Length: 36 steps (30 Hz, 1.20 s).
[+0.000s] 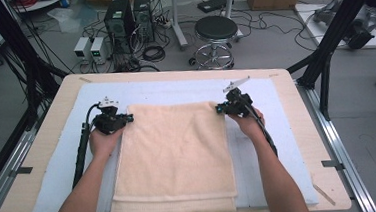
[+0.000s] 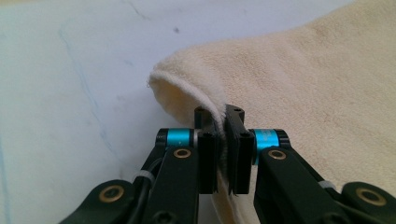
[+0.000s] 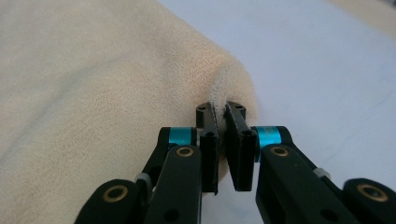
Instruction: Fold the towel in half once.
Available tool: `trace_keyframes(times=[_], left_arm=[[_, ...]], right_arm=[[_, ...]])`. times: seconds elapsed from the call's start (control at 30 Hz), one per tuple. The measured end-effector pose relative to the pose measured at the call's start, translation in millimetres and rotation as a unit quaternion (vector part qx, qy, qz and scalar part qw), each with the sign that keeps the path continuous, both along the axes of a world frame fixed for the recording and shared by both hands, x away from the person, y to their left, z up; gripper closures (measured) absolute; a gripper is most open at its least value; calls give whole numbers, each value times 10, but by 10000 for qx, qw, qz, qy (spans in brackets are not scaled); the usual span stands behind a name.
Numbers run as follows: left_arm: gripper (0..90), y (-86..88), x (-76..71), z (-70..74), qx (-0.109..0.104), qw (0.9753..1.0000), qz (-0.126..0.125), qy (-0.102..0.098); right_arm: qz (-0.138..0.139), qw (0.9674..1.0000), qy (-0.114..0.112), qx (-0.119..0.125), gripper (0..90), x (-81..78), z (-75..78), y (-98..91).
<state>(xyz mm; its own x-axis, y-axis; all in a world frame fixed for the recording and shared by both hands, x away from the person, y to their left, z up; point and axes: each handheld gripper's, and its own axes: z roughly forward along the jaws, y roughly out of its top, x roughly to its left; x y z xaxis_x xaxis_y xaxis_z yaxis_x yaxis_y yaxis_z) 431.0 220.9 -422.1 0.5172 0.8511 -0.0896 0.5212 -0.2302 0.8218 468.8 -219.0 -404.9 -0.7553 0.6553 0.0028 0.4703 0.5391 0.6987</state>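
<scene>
1. Claw count is two, one in each of the person's hands. The left claw (image 1: 126, 118) and the right claw (image 1: 218, 109) sit at the two far corners of the towel, well apart from each other.
2. One tabletop (image 1: 298, 128) of pale wood carries everything, with a single light blue mat (image 1: 60, 165) spread over most of it.
3. One cream towel (image 1: 175, 162) lies folded on the mat, roughly in the middle. Its near end hangs past the front edge of the tabletop, and its far edge runs between the two claws.
4. Two forearms come in from the bottom of the high view, one on each side of the towel.
5. On the left, the claw is clamped tight on the far left corner of the towel (image 2: 299, 93). The left gripper view shows the cloth edge pinched between the two black pads (image 2: 236, 154), and the corner bulges up off the mat (image 2: 70, 93) just beyond them.
6. On the right, the claw is likewise closed on the far right corner of the towel (image 3: 102, 93). A thin fold of cloth is squeezed between its pads (image 3: 208, 154), with the mat (image 3: 327, 70) bare beside it.
7. Beyond the tabletop, on the floor, stand one round black stool (image 1: 215, 29) and two dark computer towers (image 1: 118, 18).
</scene>
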Motion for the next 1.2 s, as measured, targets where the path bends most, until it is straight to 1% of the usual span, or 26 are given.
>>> trace_keyframes(times=[0.03, 0.07, 0.1, 0.17, 0.2, 0.23, 0.27, 0.3, 0.33, 0.37, 0.43, 0.5, 0.57, 0.6, 0.67, 0.7, 0.77, 0.87, 0.9, 0.93, 0.97, 1.0, 1.03, 1.07, 1.13, 1.2], left_arm=[[844, 5, 56, 60, -39, 10000, 53, -17], [843, 7, 119, 127, -30, 9999, 98, -25], [838, -2, 165, 192, -24, 9998, 153, -120], [779, -32, 223, 298, 64, 9995, 204, -237], [736, -31, 227, 335, 160, 9995, 121, -249], [720, -25, 216, 356, 229, 9993, 59, -295], [695, -10, 199, 366, 210, 9994, 4, -278], [673, 12, 183, 374, 198, 9996, -96, -191], [650, 25, 156, 374, 206, 9995, -169, -152], [633, 37, 110, 372, 233, 9993, -231, -156], [615, 48, -1, 367, 162, 9990, -348, -213], [583, 54, -116, 363, 108, 9984, -508, -236], [562, 49, -219, 375, 63, 9976, -680, -121], [534, 43, -281, 380, 66, 9970, -754, -190], [529, 35, -429, 394, 3, 9955, -897, -312], [517, 29, -504, 395, 19, 9949, -951, -340], [490, 26, -661, 384, 36, 9931, -1104, -403], [455, 36, -883, 332, 148, 9908, -1280, -411], [442, 49, -962, 307, 173, 9902, -1307, -464], [432, 59, -1042, 281, 147, 9900, -1316, -495], [428, 72, -1117, 252, 115, 9893, -1350, -541], [424, 83, -1186, 217, 92, 9888, -1371, -578], [423, 93, -1251, 187, 90, 9887, -1390, -547], [414, 100, -1308, 156, 87, 9884, -1413, -544], [398, 116, -1409, 121, 218, 9876, -1487, -459], [395, 138, -1503, 90, 197, 9863, -1569, -476]], right_arm=[[-11, 9999, -135, -44, 847, 50, 66, 17], [-99, 9998, -136, -71, 845, 109, 140, 26], [-155, 9997, -197, -30, 831, 158, 205, 26], [-324, 9990, -303, -27, 729, 236, 308, 15], [-355, 9991, -242, 64, 704, 248, 332, -7], [-320, 9991, -251, 107, 671, 241, 339, -30], [-322, 9993, -164, 106, 637, 225, 340, -45], [-226, 9996, -93, 109, 617, 203, 332, -59], [-149, 9998, -91, 92, 606, 158, 324, -66], [-86, 9998, -145, 81, 587, 109, 319, -73], [-3, 9996, -136, 242, 551, 3, 309, -94], [80, 9995, -173, 263, 511, -121, 303, -97], [197, 9990, -159, 364, 484, -253, 308, -104], [238, 9987, -187, 421, 456, -327, 313, -106], [343, 9978, -178, 547, 429, -470, 319, -109], [396, 9978, -205, 494, 418, -555, 327, -103], [501, 9968, -280, 554, 413, -727, 332, -104], [670, 9959, -389, 459, 404, -970, 304, -96], [716, 9957, -388, 441, 400, -1052, 285, -88], [776, 9955, -397, 376, 386, -1133, 265, -72], [824, 9959, -295, 212, 367, -1202, 258, -39], [891, 9950, -389, 220, 383, -1289, 247, -22], [981, 9935, -519, 268, 396, -1369, 227, -18], [1013, 9932, -497, 278, 394, -1435, 204, -10], [1071, 9929, -412, 305, 393, -1530, 129, -6], [1138, 9923, -384, 292, 401, -1607, 48, 3]])
